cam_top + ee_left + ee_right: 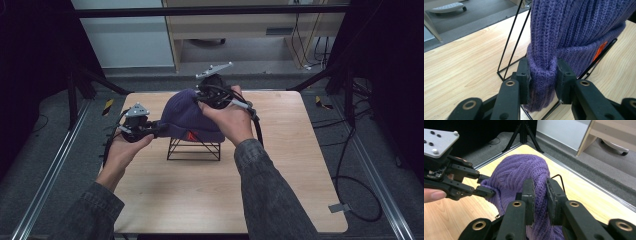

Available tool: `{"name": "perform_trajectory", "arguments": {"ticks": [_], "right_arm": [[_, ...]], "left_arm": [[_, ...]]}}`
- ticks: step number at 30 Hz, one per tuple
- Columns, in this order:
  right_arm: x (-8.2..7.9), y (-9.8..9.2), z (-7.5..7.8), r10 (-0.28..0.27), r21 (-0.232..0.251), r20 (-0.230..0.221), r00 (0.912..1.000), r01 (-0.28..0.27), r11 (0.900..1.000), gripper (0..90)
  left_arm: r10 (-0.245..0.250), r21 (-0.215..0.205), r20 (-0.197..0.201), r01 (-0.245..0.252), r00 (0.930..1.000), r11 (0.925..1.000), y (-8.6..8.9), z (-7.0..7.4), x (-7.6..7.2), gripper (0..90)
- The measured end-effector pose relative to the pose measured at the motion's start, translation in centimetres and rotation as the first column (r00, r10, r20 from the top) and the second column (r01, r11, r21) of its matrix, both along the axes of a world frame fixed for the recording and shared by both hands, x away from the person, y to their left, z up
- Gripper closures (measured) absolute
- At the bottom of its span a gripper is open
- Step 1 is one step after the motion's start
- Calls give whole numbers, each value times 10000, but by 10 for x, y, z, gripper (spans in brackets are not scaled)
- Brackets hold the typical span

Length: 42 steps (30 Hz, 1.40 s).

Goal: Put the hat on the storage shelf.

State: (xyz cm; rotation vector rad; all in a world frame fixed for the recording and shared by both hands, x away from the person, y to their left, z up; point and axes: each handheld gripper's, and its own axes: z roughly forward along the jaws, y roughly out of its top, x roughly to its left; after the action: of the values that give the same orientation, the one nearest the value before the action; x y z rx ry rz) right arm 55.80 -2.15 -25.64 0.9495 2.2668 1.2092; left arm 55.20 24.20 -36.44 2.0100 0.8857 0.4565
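While the orange label [600,50] on the purple knit hat [187,117] carries no writing I can read, both my jaws grip the hat: my left gripper [150,130] pinches its folded brim, my right gripper [210,95] its top. The hat sits on a black wire stand [194,148] at the centre of the table [290,165]. My right gripper view shows the left gripper at its left.

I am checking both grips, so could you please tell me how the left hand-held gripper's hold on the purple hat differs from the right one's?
The left hand-held gripper pinches the folded brim of the purple hat at its left edge; the right hand-held gripper pinches the knit at the far side. The left sits low, near the table; the right is higher. Both are shut on the hat, which sits over the black wire stand.
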Motion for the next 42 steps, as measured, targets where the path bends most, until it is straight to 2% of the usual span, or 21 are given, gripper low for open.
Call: {"name": "perform_trajectory", "arguments": {"ticks": [7, 15, 19, 29, 32, 42], "right_arm": [[0, -5, -6, -36, 71, -160, 9999, 37, 10000, 782], [-1, -2, -11, 93, -68, -283, 9996, -95, 9999, 782], [-1, 0, -13, 154, -100, -306, 9994, -157, 9998, 782], [-3, 1, -25, 320, -212, -535, 9981, -331, 9992, 784], [-4, 0, -30, 342, -194, -632, 9974, -355, 9992, 784], [-5, 2, -39, 432, -232, -756, 9962, -451, 9987, 785]], "left_arm": [[-20, 41, 10, 20, 10000, 10000, -1, -4, -1, 680], [21, -86, -94, -22, 10000, 10000, 2, -11, -2, 679], [-39, -19, -140, 39, 9999, 10000, 3, -14, -2, 680], [25, -59, -337, -27, 9994, 10000, 6, -28, -5, 679], [-3, 85, -409, 6, 9992, 10000, 7, -31, -6, 679], [5, 126, -531, 2, 9986, 9999, 8, -38, -7, 680]]}}
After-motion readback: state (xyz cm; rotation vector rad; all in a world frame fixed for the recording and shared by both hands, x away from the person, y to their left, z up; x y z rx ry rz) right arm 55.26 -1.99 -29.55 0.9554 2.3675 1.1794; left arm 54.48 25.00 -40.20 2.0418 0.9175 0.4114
